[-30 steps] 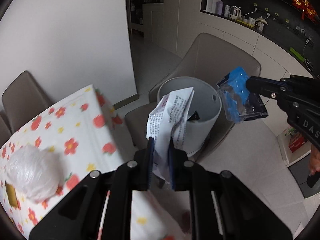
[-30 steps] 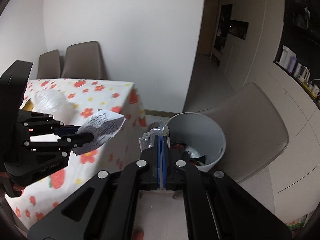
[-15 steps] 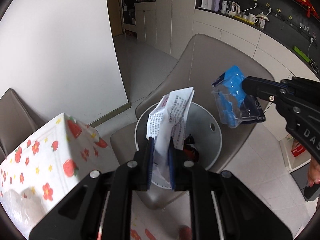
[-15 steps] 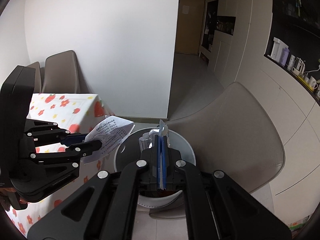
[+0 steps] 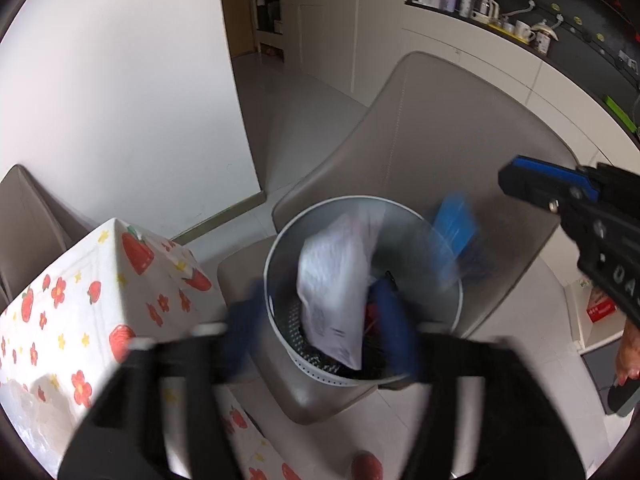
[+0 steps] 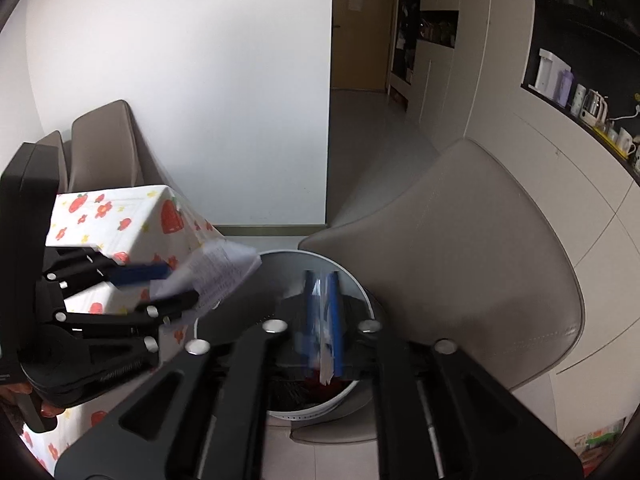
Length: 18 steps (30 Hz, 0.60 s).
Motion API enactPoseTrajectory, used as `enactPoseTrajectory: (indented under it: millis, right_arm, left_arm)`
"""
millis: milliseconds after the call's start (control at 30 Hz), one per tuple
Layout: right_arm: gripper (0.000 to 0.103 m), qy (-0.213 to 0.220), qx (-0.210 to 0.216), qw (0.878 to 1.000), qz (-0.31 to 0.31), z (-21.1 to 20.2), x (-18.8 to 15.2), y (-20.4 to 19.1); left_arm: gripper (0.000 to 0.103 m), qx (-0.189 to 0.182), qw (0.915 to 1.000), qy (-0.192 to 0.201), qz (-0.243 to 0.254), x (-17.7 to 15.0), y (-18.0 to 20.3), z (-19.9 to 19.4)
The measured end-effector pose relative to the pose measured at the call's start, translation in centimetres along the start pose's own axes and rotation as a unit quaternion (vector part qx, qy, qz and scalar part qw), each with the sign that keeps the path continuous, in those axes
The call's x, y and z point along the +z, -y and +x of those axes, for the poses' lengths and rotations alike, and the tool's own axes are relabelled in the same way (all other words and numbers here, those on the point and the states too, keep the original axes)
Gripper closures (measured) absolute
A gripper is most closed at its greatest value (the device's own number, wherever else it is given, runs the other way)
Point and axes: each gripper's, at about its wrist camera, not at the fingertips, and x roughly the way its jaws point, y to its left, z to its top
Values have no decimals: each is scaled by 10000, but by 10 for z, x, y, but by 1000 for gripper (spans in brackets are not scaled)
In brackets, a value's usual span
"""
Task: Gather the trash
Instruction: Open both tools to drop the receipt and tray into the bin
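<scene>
A white bin (image 5: 280,264) stands on a grey chair seat; it also shows in the right wrist view (image 6: 360,288). My left gripper (image 5: 320,324) is open above it, and a white printed paper (image 5: 336,276) drops free between its blurred fingers; the paper also shows in the right wrist view (image 6: 218,270). My right gripper (image 6: 321,308) is opening over the bin, and a blue and clear plastic wrapper (image 5: 454,236) falls at the bin's rim; the wrapper also shows in the right wrist view (image 6: 322,320). Dark trash lies inside the bin.
A grey chair (image 5: 440,128) holds the bin. A table with a strawberry cloth (image 5: 72,304) is at the left, with a clear plastic lump (image 5: 24,400) on it. Counter with kettles and cups (image 5: 480,4) at far right. A foot in a sandal (image 5: 628,364) stands right.
Both grippers moved over the bin and opened. The paper left my left gripper and the blue wrapper left my right gripper; both are falling toward the bin.
</scene>
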Motion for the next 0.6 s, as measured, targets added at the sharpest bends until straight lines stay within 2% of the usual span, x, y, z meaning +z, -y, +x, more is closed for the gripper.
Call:
enactPoseTrajectory:
  millis: [333,600]
  right_arm:
    - [85,-2,12,10000,53,-6,-6,1]
    - [85,89,87,9998,-178,-26,-7,-20]
  left_arm:
    - [27,47,9999,5,113,-3,1,-5]
    - [27,132,9998,116,66,-13,-9,-29]
